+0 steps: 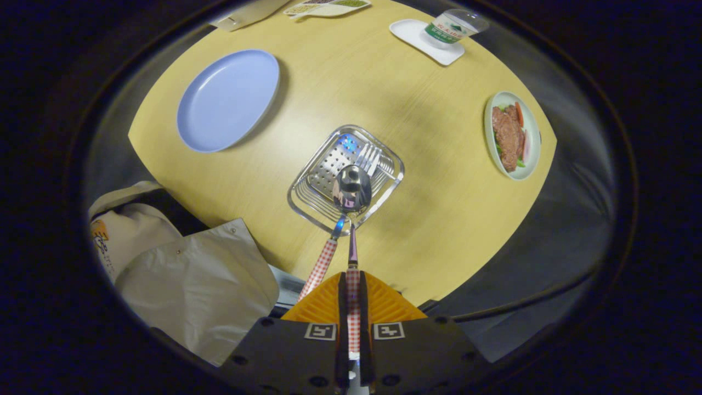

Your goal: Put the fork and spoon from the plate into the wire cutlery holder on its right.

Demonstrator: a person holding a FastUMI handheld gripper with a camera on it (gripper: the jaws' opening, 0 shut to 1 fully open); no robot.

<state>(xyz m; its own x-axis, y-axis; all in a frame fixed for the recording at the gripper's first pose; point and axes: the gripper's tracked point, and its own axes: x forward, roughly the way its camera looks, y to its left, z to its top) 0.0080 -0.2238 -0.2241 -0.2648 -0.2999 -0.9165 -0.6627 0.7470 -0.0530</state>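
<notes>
Gripper view, items left to right. A pale cloth garment (pixel 186 274) lies off the tabletop (pixel 439 219) edge, beside my claw. Blue plate (pixel 227 99): bare, well left of the holder. Wire cutlery holder (pixel 345 178): on the tabletop just ahead of my fingers; the fork (pixel 373 159) already leans in it, tines up, its checked handle (pixel 318 269) slanting out toward me. Spoon (pixel 352 189): bowl over the holder, its checked handle clamped in my claw (pixel 352 285), both fingers closed on it. White tray (pixel 425 38) with a cup (pixel 452 26): far side. Dish of meat (pixel 511 135): right edge.
</notes>
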